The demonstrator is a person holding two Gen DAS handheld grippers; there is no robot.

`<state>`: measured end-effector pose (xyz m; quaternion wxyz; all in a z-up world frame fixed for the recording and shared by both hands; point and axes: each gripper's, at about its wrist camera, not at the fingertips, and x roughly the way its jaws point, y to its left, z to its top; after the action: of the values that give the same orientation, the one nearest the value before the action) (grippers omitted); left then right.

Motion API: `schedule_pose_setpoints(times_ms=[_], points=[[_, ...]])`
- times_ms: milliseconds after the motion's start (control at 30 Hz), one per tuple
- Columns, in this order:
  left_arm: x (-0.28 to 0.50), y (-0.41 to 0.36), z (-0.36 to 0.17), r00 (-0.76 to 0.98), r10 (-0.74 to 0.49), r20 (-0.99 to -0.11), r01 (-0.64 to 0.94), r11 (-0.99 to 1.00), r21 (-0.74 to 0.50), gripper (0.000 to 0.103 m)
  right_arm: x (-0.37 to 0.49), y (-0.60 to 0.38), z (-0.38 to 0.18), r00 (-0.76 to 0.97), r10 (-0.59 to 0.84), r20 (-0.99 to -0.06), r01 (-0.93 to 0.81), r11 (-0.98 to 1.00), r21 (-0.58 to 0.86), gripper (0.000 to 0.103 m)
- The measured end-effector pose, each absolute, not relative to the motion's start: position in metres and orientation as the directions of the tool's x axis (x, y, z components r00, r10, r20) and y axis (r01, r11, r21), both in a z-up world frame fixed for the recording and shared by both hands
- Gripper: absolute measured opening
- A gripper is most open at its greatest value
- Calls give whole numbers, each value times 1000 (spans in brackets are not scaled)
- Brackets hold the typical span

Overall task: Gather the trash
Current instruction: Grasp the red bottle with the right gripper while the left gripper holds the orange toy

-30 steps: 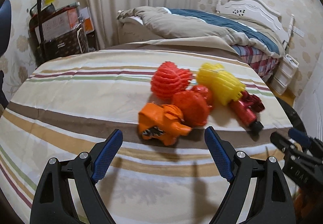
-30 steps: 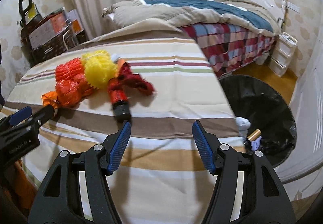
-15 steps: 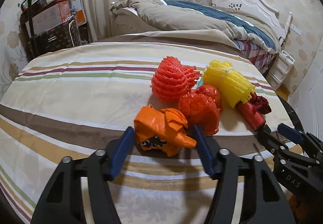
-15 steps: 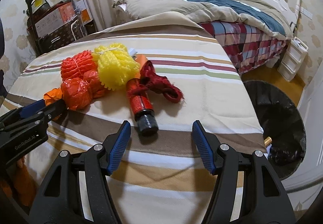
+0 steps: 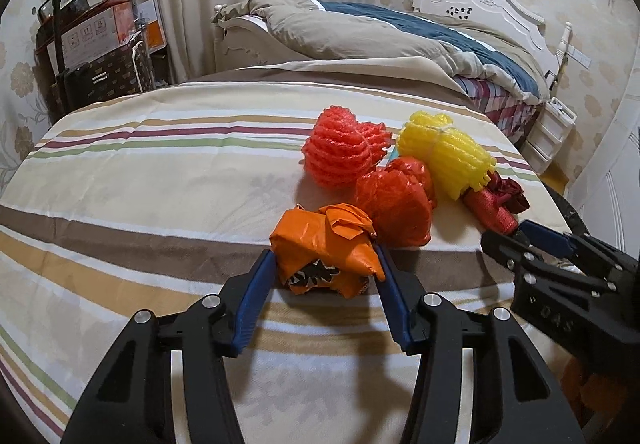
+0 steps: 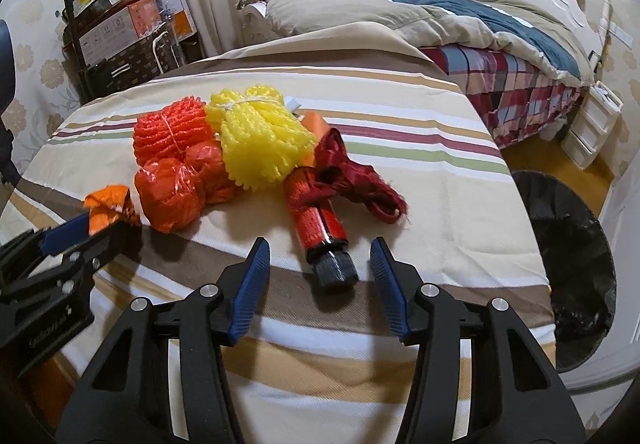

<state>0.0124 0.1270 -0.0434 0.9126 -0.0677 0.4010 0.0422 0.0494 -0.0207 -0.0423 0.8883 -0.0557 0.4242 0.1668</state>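
Orange wrapper (image 5: 326,250) sits clenched between left gripper (image 5: 323,271) jaws; right gripper (image 6: 318,272), spread, straddles red tube (image 6: 318,222).

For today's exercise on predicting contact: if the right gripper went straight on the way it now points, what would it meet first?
Most likely the black cap end of the red tube, which lies on the striped cloth just ahead of the open right gripper and between its fingers. Depth is hard to judge through the fisheye.

In the right wrist view, the yellow foam net (image 6: 260,136) hides most of a small orange thing behind it and the top of the red tube (image 6: 316,212). The black bin's (image 6: 568,244) contents are too dark to tell.
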Motion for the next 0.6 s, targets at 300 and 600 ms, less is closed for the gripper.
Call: schedule_pose_setpoints(times_ms=[300, 600], points=[[2, 133, -44, 679, 20, -734, -134, 986, -97, 52, 45, -11, -45, 570, 253, -782, -369, 929, 32, 23], [-5, 135, -42, 685, 12, -729, -120, 988, -97, 52, 18, -15, -44, 567, 264, -781, -376, 926, 40, 23]])
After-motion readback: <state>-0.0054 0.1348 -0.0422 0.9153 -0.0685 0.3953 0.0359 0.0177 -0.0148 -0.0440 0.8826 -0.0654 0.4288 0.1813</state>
